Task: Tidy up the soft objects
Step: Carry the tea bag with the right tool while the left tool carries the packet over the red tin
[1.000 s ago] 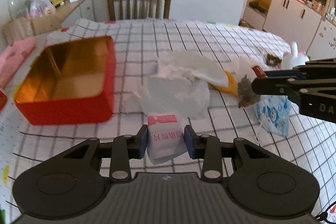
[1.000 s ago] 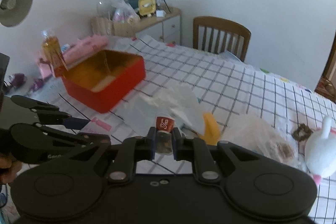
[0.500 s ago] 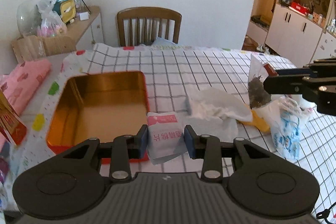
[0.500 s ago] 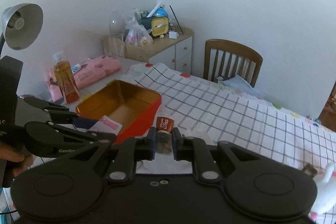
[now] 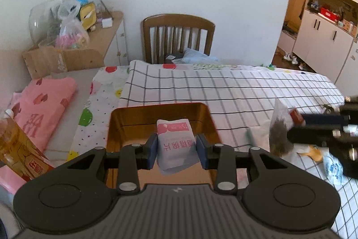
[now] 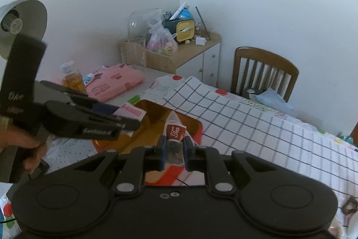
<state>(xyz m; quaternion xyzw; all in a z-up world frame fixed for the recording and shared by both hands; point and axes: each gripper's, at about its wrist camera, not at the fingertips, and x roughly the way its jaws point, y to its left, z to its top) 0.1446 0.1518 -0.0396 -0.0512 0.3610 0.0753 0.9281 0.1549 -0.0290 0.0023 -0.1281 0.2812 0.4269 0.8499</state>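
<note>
- Landmark: red tin (image 5: 161, 127), open, gold-lined, sitting on the checked desk (image 5: 235, 86). All places below are given relative to it.
- Left gripper (image 5: 176, 150): fingers (image 5: 152, 150) narrowed onto a white-and-pink sachet (image 5: 174, 140), which is clamped by its sides. Long axis runs away from the camera and the pink-banded end points forward. The sachet hangs over the tin's near half, above the floor, not touching it.
- Sachet look: flat, soft paper-like pack with printed characters; the lower corner sags below the fingers.
- Right gripper (image 6: 175, 155): fingers almost together, pinching a clear tea pouch (image 6: 175, 131) with a red "Tea" label. The pouch stands upright out of the fingers, with dark leaf visible through it in the left view.
- Tea pouch place: from the right wrist view it overlaps the tin's right-hand corner; in the left view it sits to the right of the tin, beyond the rim.
- Judgement: the left hand is nearer to release, since it is already above the opening. The right needs to travel leftward over the rim first.
- Risk: both grippers converge on one opening, so they could collide.
</note>
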